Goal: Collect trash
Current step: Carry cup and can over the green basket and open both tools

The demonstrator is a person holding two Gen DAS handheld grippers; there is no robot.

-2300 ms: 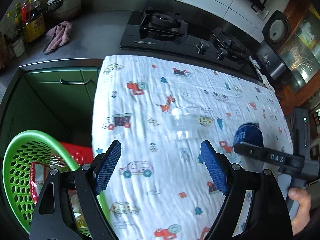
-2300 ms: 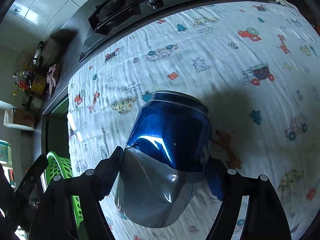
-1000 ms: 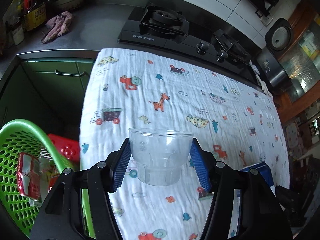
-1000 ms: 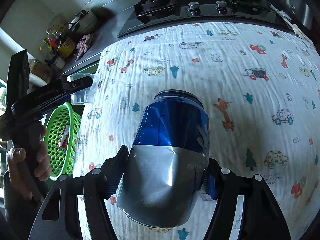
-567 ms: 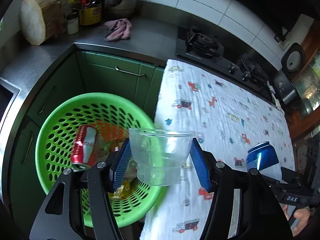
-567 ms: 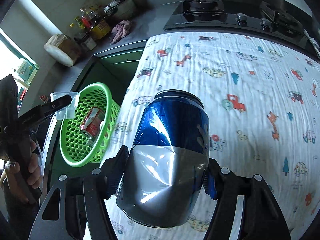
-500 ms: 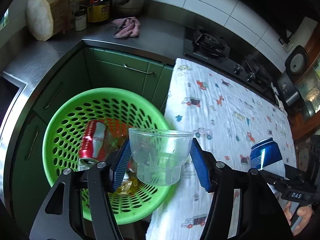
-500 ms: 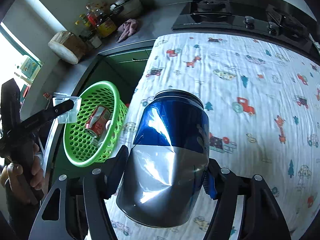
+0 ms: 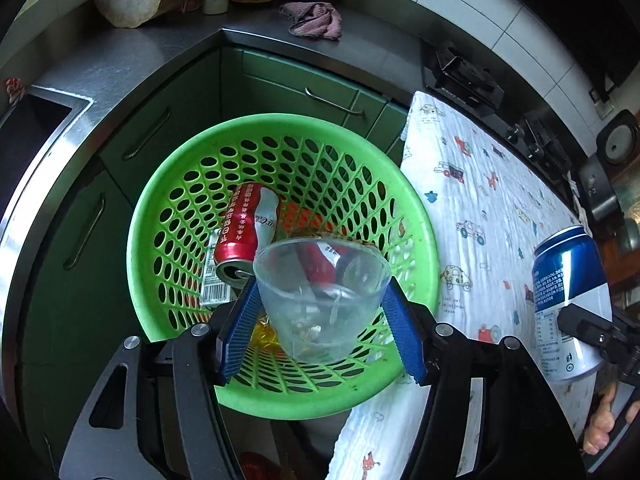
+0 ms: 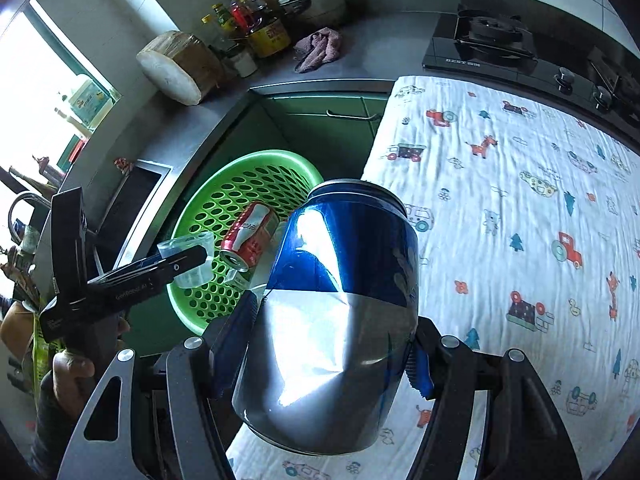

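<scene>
Left gripper [image 9: 320, 312] jaws clasped a light, crushable clear plastic cup [image 9: 322, 298] at its sides over the green perforated basket [image 9: 280, 160], frame centre; right gripper [image 10: 324, 344] jaws clenched a dented blue-and-silver can [image 10: 336, 312].

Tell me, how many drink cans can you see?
2: a red can lying in the green basket, and a blue can held in the right gripper. More may hide under the basket's trash.

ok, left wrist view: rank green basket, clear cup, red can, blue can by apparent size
1. green basket, clearly the largest
2. clear cup, though it is nearest the lens, held in the left gripper, which inflates it
3-4. blue can and red can: look alike, not ranked
</scene>
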